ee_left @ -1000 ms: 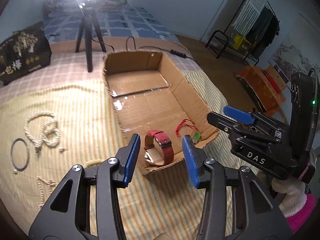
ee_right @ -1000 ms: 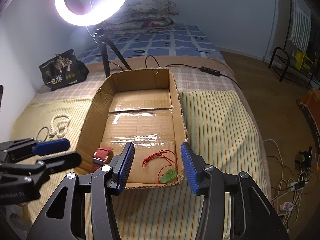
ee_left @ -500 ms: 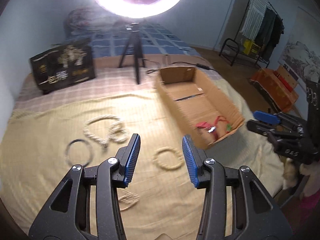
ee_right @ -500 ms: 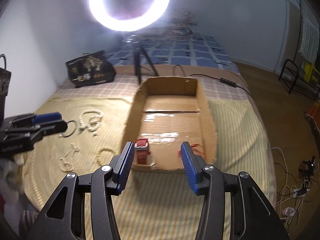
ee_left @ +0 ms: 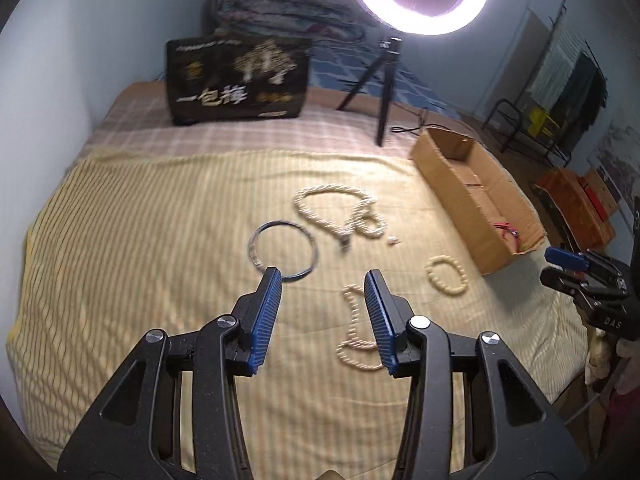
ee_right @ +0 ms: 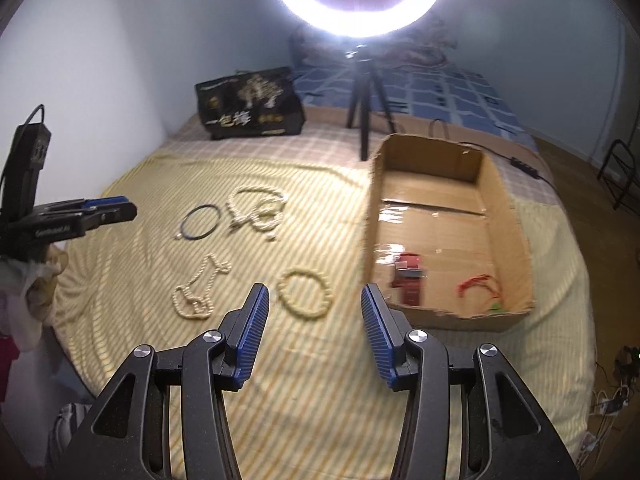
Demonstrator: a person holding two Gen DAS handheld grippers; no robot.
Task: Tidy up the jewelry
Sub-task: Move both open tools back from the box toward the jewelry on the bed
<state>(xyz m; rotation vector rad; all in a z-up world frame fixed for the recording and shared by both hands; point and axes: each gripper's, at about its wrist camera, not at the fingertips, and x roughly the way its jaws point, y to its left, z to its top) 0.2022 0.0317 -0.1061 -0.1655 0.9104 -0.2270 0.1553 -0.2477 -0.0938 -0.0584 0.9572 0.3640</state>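
Jewelry lies on a yellow striped bedspread. A dark blue bangle (ee_left: 283, 251) (ee_right: 198, 223), a long pearl necklace (ee_left: 340, 212) (ee_right: 258, 210), a thin bead chain (ee_left: 354, 334) (ee_right: 200, 290) and a cream bead bracelet (ee_left: 446, 276) (ee_right: 306, 295) are loose. A cardboard box (ee_right: 516, 240) (ee_left: 452, 184) holds a red watch (ee_right: 408, 278) and a red string bracelet (ee_right: 478, 284). My left gripper (ee_left: 322, 284) is open and empty above the chain and bangle. My right gripper (ee_right: 314, 300) is open and empty above the bead bracelet.
A ring light on a tripod (ee_right: 362, 120) (ee_left: 380, 80) stands behind the box. A black gift bag (ee_left: 238, 80) (ee_right: 250, 104) sits at the far side. A cable (ee_right: 524, 168) runs past the box. The bed edge drops off on the right.
Both grippers have pulled back from the box and swung left over the loose jewelry. Both stay open and empty.
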